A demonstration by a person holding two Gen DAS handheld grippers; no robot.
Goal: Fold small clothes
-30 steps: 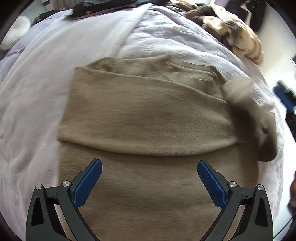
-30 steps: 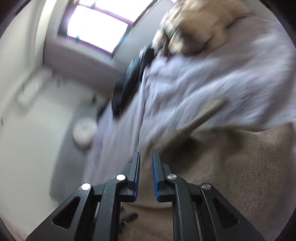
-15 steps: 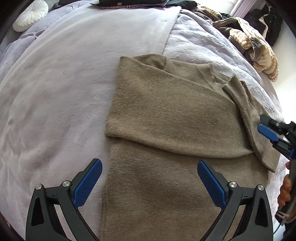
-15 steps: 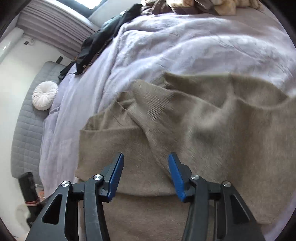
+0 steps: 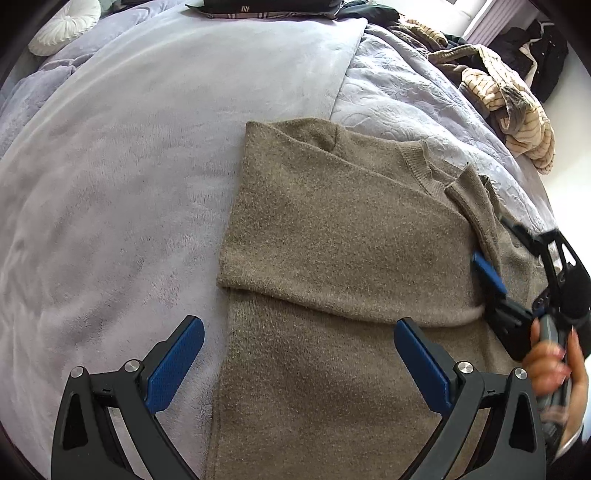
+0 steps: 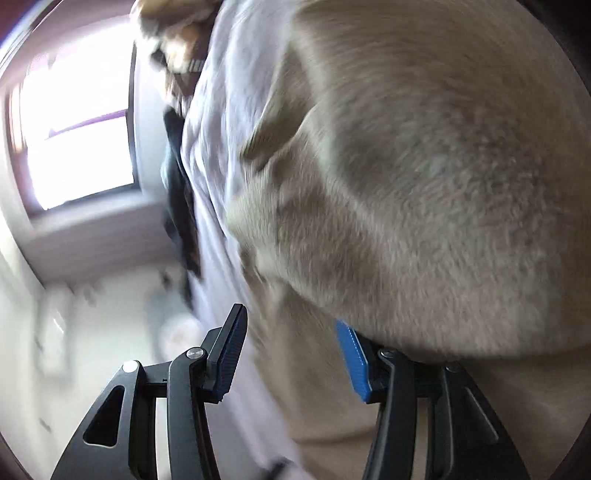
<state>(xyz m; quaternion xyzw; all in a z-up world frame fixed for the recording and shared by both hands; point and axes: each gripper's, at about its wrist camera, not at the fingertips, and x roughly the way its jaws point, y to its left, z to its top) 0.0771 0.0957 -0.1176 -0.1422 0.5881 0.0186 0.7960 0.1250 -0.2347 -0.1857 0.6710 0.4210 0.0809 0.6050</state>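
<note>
A tan knit sweater [image 5: 332,229] lies flat on the bed, its upper half folded over the lower part and one sleeve laid along its right side. My left gripper [image 5: 298,326] hovers open above the sweater's lower left edge, with nothing between its fingers. My right gripper [image 5: 502,251], held by a hand [image 5: 554,362], sits low at the sweater's right edge beside the folded sleeve. In the blurred right wrist view the right gripper [image 6: 291,321] is rolled sideways and open; the sweater [image 6: 424,184] bulges over its right finger, and the pads do not press on it.
A lavender blanket [image 5: 129,166] covers the bed. A heap of striped beige clothes [image 5: 513,110] lies at the far right, dark garments [image 5: 269,5] along the far edge, and a round white cushion [image 5: 64,24] at the far left. A bright window [image 6: 74,129] shows beyond the bed.
My right gripper went from shut to open, rolled over and dropped down to the sweater's right edge. The left gripper slid left, so the sweater now sits further right in its view.
</note>
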